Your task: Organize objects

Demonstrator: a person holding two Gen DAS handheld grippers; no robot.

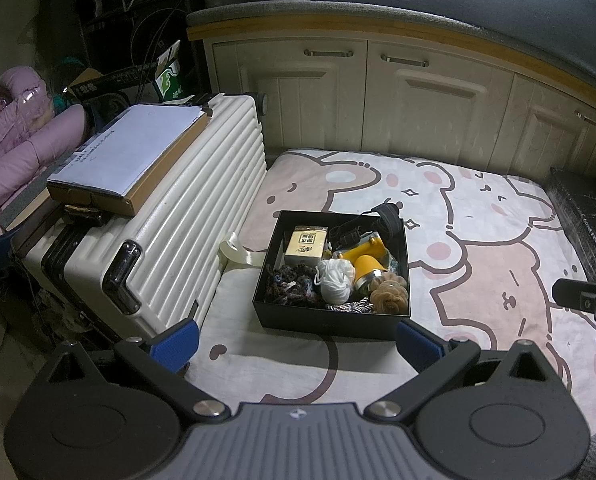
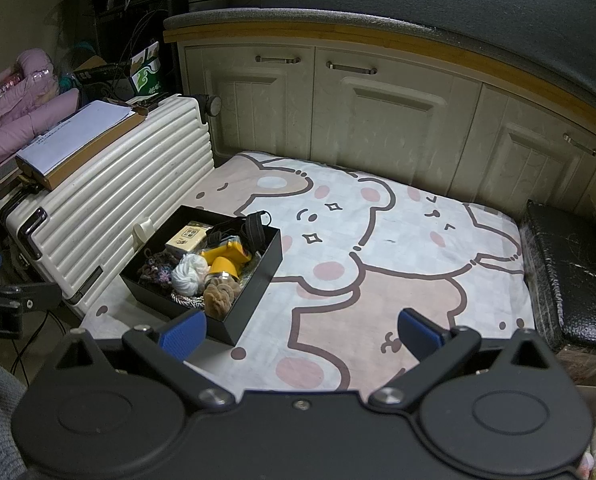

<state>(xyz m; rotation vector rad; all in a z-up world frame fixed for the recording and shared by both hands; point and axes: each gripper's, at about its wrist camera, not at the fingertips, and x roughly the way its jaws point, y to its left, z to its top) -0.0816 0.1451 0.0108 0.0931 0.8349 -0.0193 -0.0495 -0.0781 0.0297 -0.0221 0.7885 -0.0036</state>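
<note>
A black open box (image 1: 322,324) (image 2: 253,292) sits on a cartoon-bear blanket (image 1: 478,248) (image 2: 398,264). Inside lie a yellow flashlight (image 1: 368,264) (image 2: 223,262), a white yarn ball (image 1: 336,280) (image 2: 189,272), a tan fluffy hair clip (image 1: 390,298) (image 2: 217,294), dark knitted scrunchies (image 1: 289,284) (image 2: 155,272), a cream card box (image 1: 306,246) (image 2: 187,238) and a black strap (image 1: 386,216) (image 2: 253,226). My left gripper (image 1: 298,340) hovers open just in front of the box, holding nothing. My right gripper (image 2: 302,334) is open and empty over the blanket, right of the box's near corner.
A white ribbed suitcase (image 1: 185,216) (image 2: 109,200) lies left of the box, with a brown carton and papers (image 1: 125,156) on top. Cream cabinets (image 1: 378,96) run behind. A black cushion (image 2: 570,276) borders the blanket on the right. Pink bedding (image 1: 13,140) is far left.
</note>
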